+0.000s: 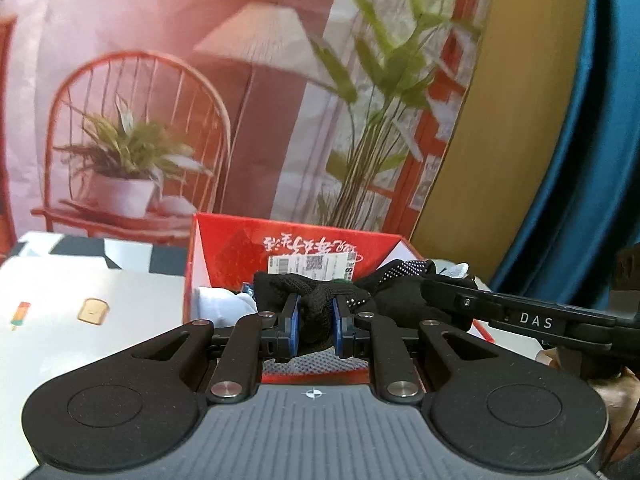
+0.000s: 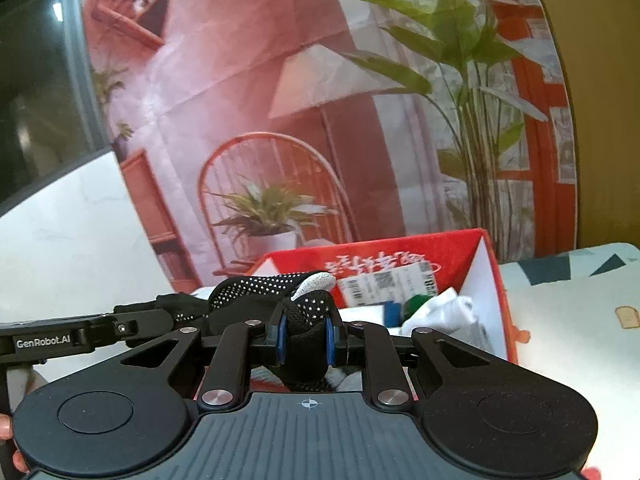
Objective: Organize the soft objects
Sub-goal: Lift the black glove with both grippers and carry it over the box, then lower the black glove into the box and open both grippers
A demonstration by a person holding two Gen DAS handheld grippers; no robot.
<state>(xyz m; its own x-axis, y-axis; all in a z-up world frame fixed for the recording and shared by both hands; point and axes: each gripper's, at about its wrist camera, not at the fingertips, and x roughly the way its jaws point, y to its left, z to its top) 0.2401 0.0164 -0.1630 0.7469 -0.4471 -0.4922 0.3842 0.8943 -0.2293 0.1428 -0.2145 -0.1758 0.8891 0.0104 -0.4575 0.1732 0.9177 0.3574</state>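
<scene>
A black knit glove (image 1: 320, 300) dotted with pale grip studs (one fingertip is grey) hangs stretched between two handheld grippers above an open red cardboard box (image 1: 224, 248). The left gripper (image 1: 316, 326) is clamped on a bunched end of the fabric, its blue pads pressed into the knit; the right gripper (image 2: 306, 336) is likewise closed tight on a folded band of the same glove. Inside the box lie crumpled white cloth (image 2: 444, 312), something green (image 2: 416, 304) and a barcoded shipping label (image 2: 384, 284) against the far wall. The box sits on a pale tablecloth (image 1: 80, 300) printed with a toast slice and an ice lolly, before a backdrop (image 1: 160, 100) picturing a red chair, lamp and potted plants
</scene>
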